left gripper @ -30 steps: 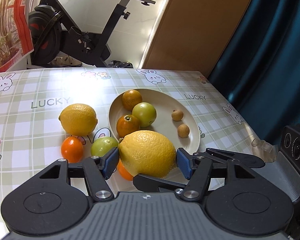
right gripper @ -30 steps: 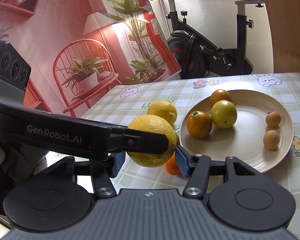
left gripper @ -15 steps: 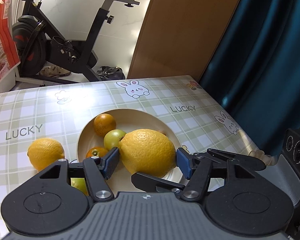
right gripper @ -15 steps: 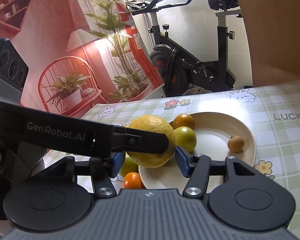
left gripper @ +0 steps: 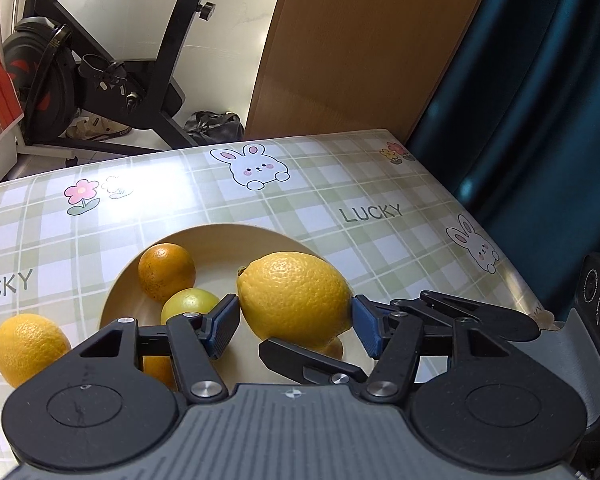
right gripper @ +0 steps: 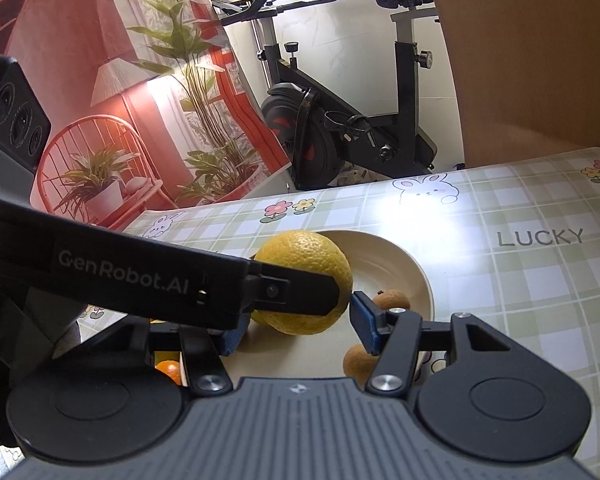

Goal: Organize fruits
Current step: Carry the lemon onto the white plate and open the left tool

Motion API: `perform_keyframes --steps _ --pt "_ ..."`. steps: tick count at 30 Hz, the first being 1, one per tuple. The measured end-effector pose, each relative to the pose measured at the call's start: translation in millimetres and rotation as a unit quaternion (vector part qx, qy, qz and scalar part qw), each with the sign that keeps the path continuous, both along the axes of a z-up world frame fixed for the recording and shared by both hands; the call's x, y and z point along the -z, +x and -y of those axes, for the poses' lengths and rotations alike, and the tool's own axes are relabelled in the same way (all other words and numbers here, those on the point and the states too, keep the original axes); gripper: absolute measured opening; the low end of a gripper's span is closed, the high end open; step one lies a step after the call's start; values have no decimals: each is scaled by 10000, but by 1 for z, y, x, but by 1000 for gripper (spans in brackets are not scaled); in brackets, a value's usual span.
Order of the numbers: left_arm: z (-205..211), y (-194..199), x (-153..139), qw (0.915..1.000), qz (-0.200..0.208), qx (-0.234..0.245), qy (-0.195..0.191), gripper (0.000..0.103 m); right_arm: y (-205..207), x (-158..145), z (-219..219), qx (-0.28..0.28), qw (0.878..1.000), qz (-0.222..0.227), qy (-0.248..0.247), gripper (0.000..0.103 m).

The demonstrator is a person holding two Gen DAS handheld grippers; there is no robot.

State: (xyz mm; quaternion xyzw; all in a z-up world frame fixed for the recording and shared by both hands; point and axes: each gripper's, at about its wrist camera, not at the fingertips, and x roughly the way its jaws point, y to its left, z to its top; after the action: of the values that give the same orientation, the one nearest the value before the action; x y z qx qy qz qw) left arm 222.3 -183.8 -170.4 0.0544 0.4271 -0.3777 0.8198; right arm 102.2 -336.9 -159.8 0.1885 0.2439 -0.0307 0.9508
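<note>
Relative to the plate [left gripper: 260, 236], entries run left to right. A second lemon [left gripper: 28, 348] was noted on the tablecloth [left gripper: 380, 184], off the plate's left rim. On the plate's left half, an orange [left gripper: 166, 272] and a green citrus [left gripper: 190, 304] were recorded, touching each other. The large lemon [left gripper: 294, 296] was held clamped between the blue pads of the left gripper [left gripper: 294, 326]; a second earlier it had been seen over the plate's near-left rim, and it was now carried above the plate's middle, the plate itself drawn closer in both views. This was judged as the transfer nearing its drop point, release not yet made. Toward the plate's right side, two small brown fruits [right gripper: 392, 300] were observed. The right gripper [right gripper: 296, 330] was found with fingers apart, holding nothing, its pads flanking the lemon from the near-right side.
</note>
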Motion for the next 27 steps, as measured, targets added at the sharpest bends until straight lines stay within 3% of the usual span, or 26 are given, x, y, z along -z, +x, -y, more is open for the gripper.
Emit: perform_keyframes --steps 20,27 --pt "12 31 11 9994 8 -281 218 63 45 9 22 -49 9998 -178 4 57" --pt "13 32 13 9993 -20 -272 241 57 46 15 27 56 9996 -257 125 56"
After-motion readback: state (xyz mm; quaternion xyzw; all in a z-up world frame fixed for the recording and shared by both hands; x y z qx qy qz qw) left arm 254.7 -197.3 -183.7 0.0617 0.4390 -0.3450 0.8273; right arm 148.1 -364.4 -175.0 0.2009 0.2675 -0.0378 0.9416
